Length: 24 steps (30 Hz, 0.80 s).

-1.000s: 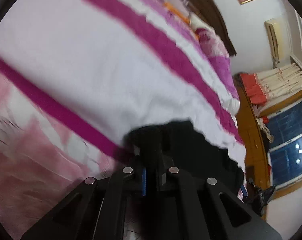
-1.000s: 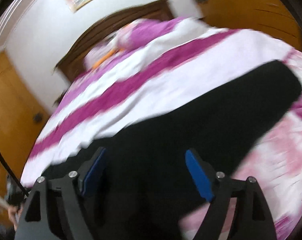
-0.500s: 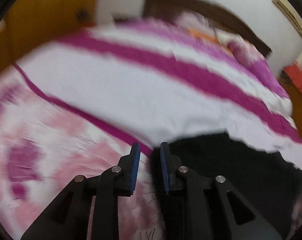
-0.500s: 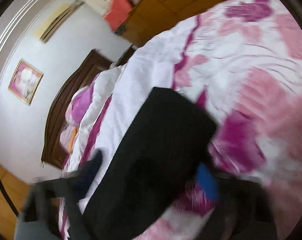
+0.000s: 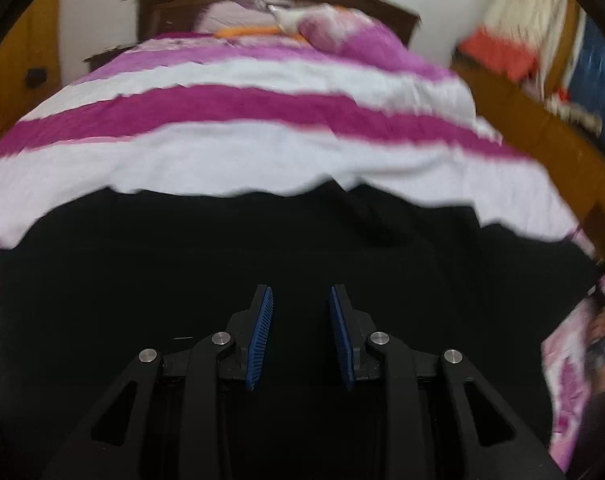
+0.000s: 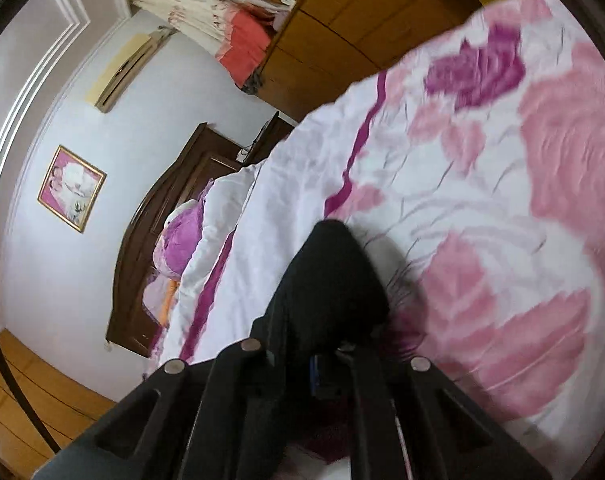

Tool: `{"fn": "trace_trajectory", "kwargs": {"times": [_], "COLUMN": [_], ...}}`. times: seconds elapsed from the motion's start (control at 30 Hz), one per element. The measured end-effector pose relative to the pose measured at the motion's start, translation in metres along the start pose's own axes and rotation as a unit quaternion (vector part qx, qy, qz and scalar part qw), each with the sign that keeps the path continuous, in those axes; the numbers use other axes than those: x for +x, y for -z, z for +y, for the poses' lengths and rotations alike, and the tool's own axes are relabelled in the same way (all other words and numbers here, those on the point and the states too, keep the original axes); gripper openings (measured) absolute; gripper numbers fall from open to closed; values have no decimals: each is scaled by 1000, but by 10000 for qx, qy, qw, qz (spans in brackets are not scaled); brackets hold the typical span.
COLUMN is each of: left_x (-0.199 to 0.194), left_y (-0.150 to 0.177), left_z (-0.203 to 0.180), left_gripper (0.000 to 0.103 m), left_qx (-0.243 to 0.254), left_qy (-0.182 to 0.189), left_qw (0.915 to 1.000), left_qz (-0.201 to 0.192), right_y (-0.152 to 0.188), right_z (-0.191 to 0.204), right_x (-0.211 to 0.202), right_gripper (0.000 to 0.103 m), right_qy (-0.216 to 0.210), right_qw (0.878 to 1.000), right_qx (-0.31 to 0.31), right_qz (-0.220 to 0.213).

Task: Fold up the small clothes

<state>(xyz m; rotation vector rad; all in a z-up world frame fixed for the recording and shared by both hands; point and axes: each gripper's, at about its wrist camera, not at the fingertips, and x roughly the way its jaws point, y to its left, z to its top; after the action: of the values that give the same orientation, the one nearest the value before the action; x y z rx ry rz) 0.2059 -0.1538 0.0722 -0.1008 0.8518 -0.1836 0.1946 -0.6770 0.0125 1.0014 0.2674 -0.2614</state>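
Right tool [image 6: 322,360] pinching black garment [image 6: 330,280]

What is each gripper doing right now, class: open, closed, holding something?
Left gripper: open, empty, above the black garment.
Right gripper: closed on a fold of the black garment.

- Flat black fabric garment [image 5: 302,248] — bottom and left run out of frame in the left wrist view; folds unreadable, all dark.
- Right black two-finger gripper [image 6: 322,354]: fingertips buried under bunched garment, only a sliver of blue pad visible.
- Pink-and-white floral bedspread [image 6: 502,208] smeared by motion blur.
- Dark object at right edge [image 5: 604,320] — unidentifiable.
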Motion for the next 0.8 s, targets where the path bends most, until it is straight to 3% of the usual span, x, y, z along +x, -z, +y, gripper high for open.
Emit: {"fn": "trace_trajectory", "kwargs": {"times": [0.13,0.33,0.53,0.63,0.7,0.8], "left_x": [16,26,30,27,30,39], "left_y": [1,-5,-10,-15,-21,-28], "left_z": [-21,-33,-42,-47,-50,-59], "left_gripper": [23,23,22,22,22,22], "left_qx": [86,18,119,197,194,289], "left_qy": [-188,-372,-558,-523,-401,-102], "left_qw": [9997,9992,9984,9984,9990,9995], "left_qz": [97,118,22,-53,-31,25], "right_y": [-8,-21,6,-1,-7,-12], "right_z": [-10,-25,-45,-52,-61,-57], "right_x": [-26,-62,-82,-96,-99,-85], "right_gripper": [6,5,6,18,36,63], "right_qy": [388,967,1632,1663,1382,987], "right_qw": [9985,9953,9853,9840,9866,9934], "right_qx": [-377,-35,480,631,868,543], "right_qz": [-6,-73,130,-14,-43,207]}}
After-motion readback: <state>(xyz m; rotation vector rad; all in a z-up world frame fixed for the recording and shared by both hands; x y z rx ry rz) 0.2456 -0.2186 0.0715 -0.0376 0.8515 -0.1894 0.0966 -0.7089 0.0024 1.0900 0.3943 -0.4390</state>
